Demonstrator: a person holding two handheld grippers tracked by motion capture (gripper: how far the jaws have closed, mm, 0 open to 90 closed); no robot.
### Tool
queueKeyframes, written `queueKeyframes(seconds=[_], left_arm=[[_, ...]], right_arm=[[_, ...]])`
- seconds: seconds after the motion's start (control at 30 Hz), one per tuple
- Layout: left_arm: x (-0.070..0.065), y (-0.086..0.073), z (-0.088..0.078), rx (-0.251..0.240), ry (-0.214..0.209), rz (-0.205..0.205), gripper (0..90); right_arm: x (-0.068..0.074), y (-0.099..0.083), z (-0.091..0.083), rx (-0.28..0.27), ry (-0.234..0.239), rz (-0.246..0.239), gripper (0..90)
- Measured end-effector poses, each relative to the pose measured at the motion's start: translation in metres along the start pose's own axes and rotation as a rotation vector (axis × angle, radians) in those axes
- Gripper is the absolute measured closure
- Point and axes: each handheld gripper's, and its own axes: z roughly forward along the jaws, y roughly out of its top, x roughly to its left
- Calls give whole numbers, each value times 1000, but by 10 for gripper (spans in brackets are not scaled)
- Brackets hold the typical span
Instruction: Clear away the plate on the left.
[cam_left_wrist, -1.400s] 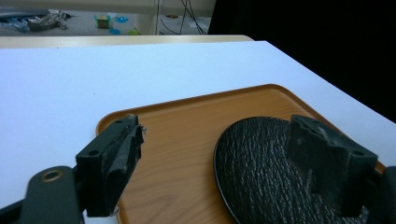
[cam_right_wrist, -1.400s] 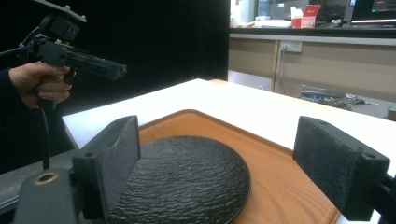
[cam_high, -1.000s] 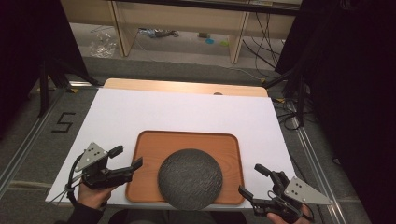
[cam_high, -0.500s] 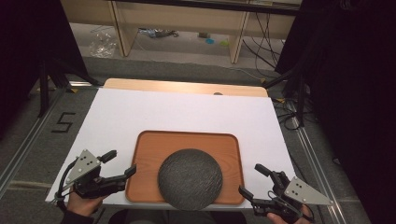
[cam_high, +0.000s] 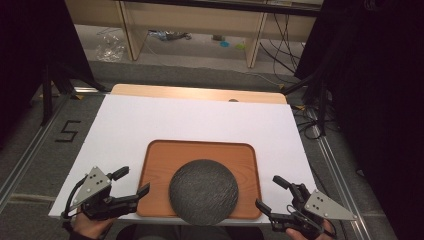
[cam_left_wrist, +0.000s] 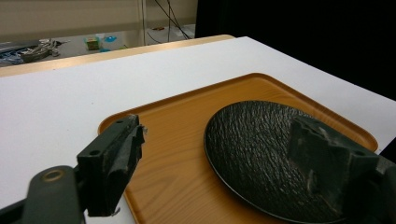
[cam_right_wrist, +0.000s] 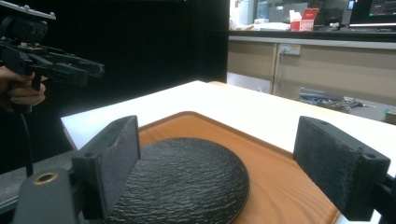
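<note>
The round dark textured plate (cam_high: 203, 191) lies on the near half of the rectangular wooden tray (cam_high: 200, 152) on the white worktop (cam_high: 165, 120). The left claw (cam_high: 134, 181), jaws spread, sits just beside the tray's left edge; the right claw (cam_high: 270, 194), also spread, at its right corner. Both hands are cut off by the frame's lower edge.

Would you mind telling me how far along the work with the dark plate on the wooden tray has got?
Done so far: the dark plate lies flat on the wooden tray, at its near edge. In hand: nothing is gripped; the left tool and right tool are both open, flanking the tray at the white table's near edge. Left: any grasp or move of plate or tray is not yet begun.
</note>
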Motion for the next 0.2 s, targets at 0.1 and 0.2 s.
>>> queueKeyframes(seconds=[0.1,0.2], left_arm=[[-1,0,1,1,-4,6,176],[-2,0,4,12,-10,-2,176]], right_arm=[[0,0,1,1,16,1,157],[0,0,1,5,8,-1,157]])
